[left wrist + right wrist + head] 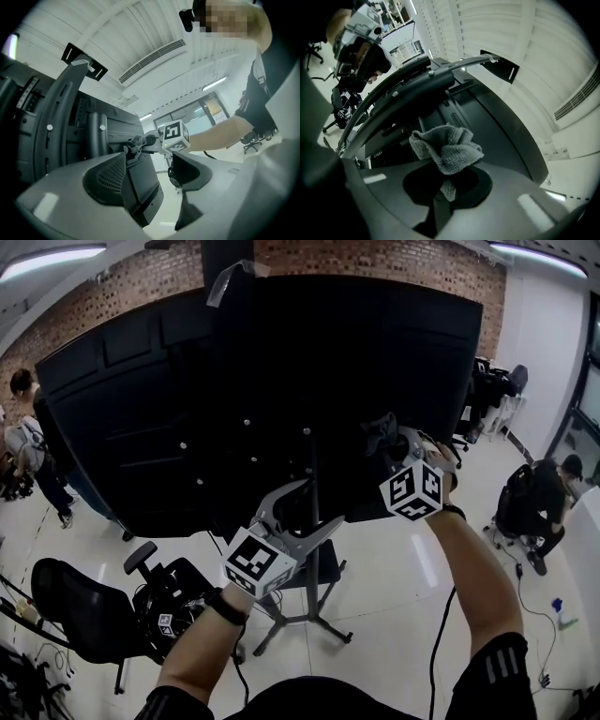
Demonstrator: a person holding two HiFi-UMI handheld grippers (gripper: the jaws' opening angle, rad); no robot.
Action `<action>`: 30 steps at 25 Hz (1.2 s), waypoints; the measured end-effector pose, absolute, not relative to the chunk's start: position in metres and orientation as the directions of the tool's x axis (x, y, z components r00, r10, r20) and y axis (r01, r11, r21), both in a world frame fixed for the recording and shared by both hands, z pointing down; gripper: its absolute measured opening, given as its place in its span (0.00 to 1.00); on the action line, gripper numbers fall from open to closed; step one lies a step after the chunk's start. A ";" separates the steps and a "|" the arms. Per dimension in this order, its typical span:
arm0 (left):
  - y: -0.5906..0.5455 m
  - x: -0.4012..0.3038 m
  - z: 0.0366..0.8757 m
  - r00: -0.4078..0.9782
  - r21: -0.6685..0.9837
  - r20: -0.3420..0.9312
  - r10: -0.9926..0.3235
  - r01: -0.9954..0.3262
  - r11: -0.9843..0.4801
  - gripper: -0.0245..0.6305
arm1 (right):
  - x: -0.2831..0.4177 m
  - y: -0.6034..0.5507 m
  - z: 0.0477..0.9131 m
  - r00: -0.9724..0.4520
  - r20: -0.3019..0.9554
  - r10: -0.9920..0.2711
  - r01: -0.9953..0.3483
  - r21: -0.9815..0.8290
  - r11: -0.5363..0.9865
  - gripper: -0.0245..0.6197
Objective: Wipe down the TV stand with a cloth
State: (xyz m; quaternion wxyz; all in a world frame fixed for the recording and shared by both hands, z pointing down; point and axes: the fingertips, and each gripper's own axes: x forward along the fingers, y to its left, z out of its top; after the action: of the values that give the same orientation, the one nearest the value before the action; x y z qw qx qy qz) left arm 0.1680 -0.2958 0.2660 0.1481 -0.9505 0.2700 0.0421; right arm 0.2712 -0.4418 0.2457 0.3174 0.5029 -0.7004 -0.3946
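The back of a large black TV (234, 399) on its wheeled stand fills the head view; the stand's pole (314, 549) drops to metal legs (309, 620). My right gripper (389, 442) is shut on a crumpled grey cloth (379, 433) (447, 150), held against the TV's back panel right of the pole. My left gripper (302, 512) stands open just in front of the pole, nothing clamped in it. In the left gripper view the left gripper (147, 176) faces the panel's lower edge, with the cloth (136, 140) beyond. The curved mounting bracket (417, 89) runs just above the cloth.
A black office chair (84, 610) stands at lower left beside cables on the glossy white floor. One person (33, 442) stands at the far left. Another (548, 498) sits at the right near a cable (534, 610).
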 end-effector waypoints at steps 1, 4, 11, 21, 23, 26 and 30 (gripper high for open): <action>-0.296 0.172 0.267 0.853 -0.258 -0.157 -0.498 -0.522 -0.813 0.55 | 0.279 -0.443 0.247 -0.281 0.050 -0.958 -0.461 0.869 0.180 0.08; -0.297 0.180 0.270 0.857 -0.255 -0.148 -0.493 -0.515 -0.818 0.55 | 0.297 -0.446 0.248 -0.268 0.052 -0.962 -0.479 0.859 0.180 0.08; -0.298 0.185 0.271 0.851 -0.256 -0.149 -0.504 -0.525 -0.811 0.55 | 0.306 -0.444 0.249 -0.251 0.043 -0.967 -0.465 0.871 0.159 0.08; -0.286 0.147 0.270 0.816 -0.268 -0.166 -0.554 -0.578 -0.771 0.55 | 0.263 -0.400 0.230 -0.379 -0.016 -0.925 -0.517 0.833 0.197 0.08; -0.282 0.135 0.266 0.812 -0.279 -0.170 -0.559 -0.583 -0.763 0.55 | 0.237 -0.389 0.224 -0.423 -0.029 -0.906 -0.517 0.829 0.215 0.08; -0.276 0.113 0.259 0.807 -0.278 -0.185 -0.561 -0.590 -0.758 0.55 | 0.199 -0.372 0.212 -0.485 -0.053 -0.873 -0.528 0.813 0.245 0.08; -0.267 0.079 0.251 0.800 -0.285 -0.203 -0.564 -0.599 -0.748 0.55 | 0.146 -0.349 0.197 -0.541 -0.079 -0.837 -0.524 0.810 0.263 0.08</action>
State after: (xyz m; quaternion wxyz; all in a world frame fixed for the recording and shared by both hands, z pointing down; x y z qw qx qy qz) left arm 0.0786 -0.2672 0.2511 0.1699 -0.9335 0.3116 0.0518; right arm 0.1464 -0.3494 0.1973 0.1872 0.4407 -0.7723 -0.4174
